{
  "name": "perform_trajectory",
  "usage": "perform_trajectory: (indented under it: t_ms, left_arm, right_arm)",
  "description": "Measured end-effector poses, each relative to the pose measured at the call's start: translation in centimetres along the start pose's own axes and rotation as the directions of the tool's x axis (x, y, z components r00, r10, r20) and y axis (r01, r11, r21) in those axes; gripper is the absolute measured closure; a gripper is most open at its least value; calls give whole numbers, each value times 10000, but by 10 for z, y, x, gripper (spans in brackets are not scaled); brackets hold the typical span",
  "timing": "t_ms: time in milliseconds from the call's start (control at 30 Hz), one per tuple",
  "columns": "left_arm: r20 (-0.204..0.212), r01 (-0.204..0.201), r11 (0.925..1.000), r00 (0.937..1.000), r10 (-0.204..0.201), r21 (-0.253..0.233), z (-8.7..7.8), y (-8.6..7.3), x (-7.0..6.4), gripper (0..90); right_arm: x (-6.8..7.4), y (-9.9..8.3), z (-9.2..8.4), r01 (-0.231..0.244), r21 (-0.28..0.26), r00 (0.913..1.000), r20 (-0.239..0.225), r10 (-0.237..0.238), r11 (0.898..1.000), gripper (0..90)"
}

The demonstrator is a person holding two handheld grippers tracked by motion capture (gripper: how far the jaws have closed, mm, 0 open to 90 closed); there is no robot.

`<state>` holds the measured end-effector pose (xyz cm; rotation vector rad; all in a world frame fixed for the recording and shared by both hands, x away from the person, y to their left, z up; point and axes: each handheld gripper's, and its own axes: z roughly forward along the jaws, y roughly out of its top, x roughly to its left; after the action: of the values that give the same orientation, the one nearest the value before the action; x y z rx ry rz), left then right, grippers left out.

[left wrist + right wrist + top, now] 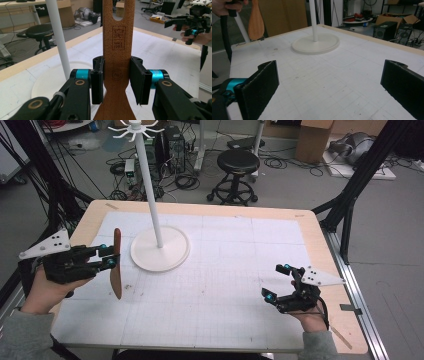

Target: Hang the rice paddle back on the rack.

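Note:
A flat wooden spatula (pixel 116 265) with a slotted end hangs upright over the table's left side, clamped at its neck by my left gripper (pixel 108 257). In the left gripper view both black pads press the spatula (pixel 117 50) from either side, midway at my left gripper (pixel 116 80). A white rack stand (pixel 159 245) with a tall pole and a round base rises just right of the spatula. My right gripper (pixel 277 282) rests low at the table's right side, jaws wide apart and nothing between them (pixel 329 87). In the right gripper view, the spatula (pixel 256 21) shows far off.
The white gridded mat (pixel 225 270) covers the wooden table (pixel 320 235). Hooks (pixel 135 130) crown the stand's pole. Behind the table stand a black stool (pixel 237 170), cables and cardboard boxes. Black frame legs (pixel 350 200) flank the right side.

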<state>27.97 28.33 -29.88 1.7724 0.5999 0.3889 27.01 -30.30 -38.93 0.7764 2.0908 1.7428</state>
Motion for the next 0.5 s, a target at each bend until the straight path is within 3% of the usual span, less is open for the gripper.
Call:
perform_trajectory:
  t_ms: [500]
  left_arm:
    - [-37, -150, 9999, 9999, 150, -6, 16, 28, 19, 652]
  right_arm:
    - [-2, 1, -2, -42, -97, 10000, 44, 43, 9999, 1]
